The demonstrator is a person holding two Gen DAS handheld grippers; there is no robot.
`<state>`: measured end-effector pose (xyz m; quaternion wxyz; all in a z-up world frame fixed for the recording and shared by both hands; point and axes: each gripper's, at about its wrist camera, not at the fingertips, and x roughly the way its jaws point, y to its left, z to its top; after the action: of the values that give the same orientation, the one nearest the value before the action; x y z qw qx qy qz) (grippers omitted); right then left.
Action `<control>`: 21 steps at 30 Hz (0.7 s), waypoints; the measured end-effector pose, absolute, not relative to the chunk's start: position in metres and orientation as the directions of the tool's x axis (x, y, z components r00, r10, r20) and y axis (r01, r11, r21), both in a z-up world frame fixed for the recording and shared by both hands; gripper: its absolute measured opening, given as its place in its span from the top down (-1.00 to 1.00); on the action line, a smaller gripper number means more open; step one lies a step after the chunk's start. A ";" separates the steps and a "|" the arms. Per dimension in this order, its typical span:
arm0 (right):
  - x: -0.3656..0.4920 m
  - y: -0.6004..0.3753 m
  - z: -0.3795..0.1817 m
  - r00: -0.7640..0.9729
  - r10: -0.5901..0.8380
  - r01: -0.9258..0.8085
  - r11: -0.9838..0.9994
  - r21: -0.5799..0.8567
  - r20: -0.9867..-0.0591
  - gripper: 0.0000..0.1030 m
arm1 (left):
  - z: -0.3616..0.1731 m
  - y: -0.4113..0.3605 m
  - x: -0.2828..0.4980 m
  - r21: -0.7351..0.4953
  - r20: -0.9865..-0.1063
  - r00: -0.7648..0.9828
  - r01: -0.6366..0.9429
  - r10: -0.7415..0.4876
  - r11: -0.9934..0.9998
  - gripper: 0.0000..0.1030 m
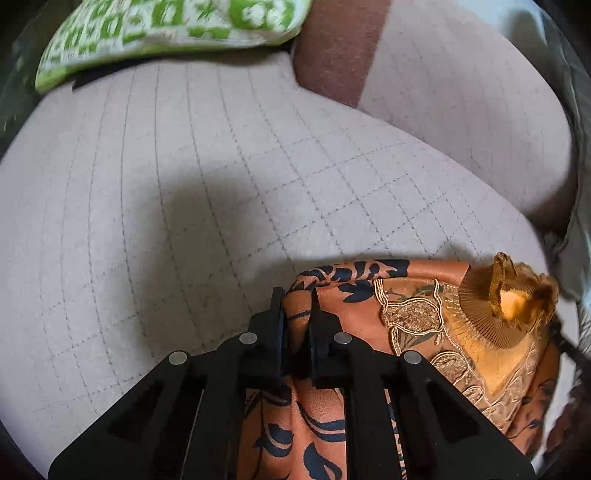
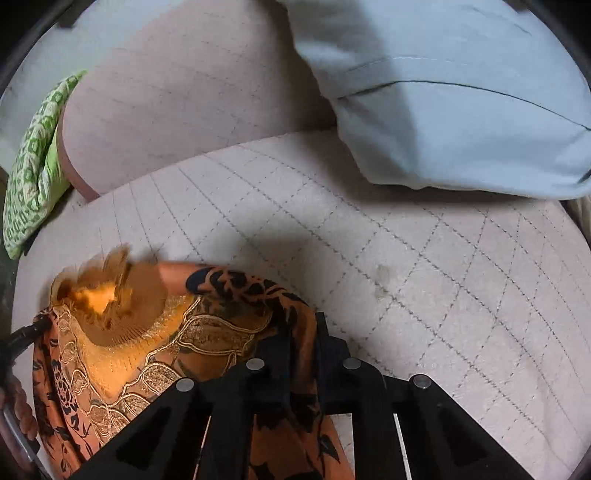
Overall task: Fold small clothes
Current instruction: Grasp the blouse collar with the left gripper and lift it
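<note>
- Left gripper [image 1: 297, 295]: jaws drawn narrow, pinching a fold of the orange garment [image 1: 354, 317] near its upper left edge.
- Right gripper [image 2: 303, 325]: jaws likewise narrow, clamped on the garment's [image 2: 207, 332] right edge, cloth running down between the fingers.
- Orange garment: dark blue leaf print, gold embroidered panel, and a pleated gold ruffle [image 1: 491, 306] bunched at the middle; stretched between the two grippers, over the near part of the cushion, lower cloth trailing under both tools.
- Ruffle [image 2: 122, 306] blurred in the right wrist view; detail beyond pleats hard to tell.
- Beneath and beyond: pale quilted seat cushion [image 1: 184, 184] with a stitched grid, shadowed just ahead of each tool.
- Farther back: matching backrest [image 2: 177, 110], well apart from the garment.
- Green-and-white patterned pillow [image 1: 166, 33] at the far left of the seat.
- Pale blue pillow [image 2: 461, 110] at the far right, resting on the cushion [image 2: 406, 258].
</note>
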<state>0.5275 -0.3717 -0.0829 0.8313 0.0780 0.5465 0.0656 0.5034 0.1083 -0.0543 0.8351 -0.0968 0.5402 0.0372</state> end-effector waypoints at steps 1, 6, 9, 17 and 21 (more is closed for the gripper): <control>0.525 -0.373 -0.077 0.407 0.201 -0.023 0.977 0.210 -0.891 0.82 | -0.044 0.111 0.500 -0.149 -0.896 0.438 -0.159 -0.065 0.976 0.83; 0.505 -0.382 -0.030 0.491 0.254 -0.056 0.964 0.261 -0.833 0.82 | 0.011 0.115 0.479 -0.214 -0.851 0.514 -0.148 -0.110 0.966 0.83; 0.478 -0.392 0.002 0.528 0.275 -0.071 0.957 0.281 -0.803 0.82 | 0.051 0.124 0.452 -0.262 -0.812 0.565 -0.130 -0.146 0.956 0.83; 0.325 -0.406 0.088 0.624 0.367 -0.177 0.926 0.333 -0.689 0.82 | 0.134 0.138 0.288 -0.330 -0.697 0.681 -0.023 -0.227 0.944 0.83; 0.230 -0.417 0.078 0.626 0.399 -0.150 0.905 0.399 -0.670 0.82 | 0.116 0.146 0.206 -0.345 -0.685 0.690 -0.024 -0.234 0.938 0.83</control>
<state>0.2300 -0.4169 0.0781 0.8883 0.1546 0.4039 0.1545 0.2057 0.1459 0.1156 0.9040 -0.1660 0.3897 -0.0580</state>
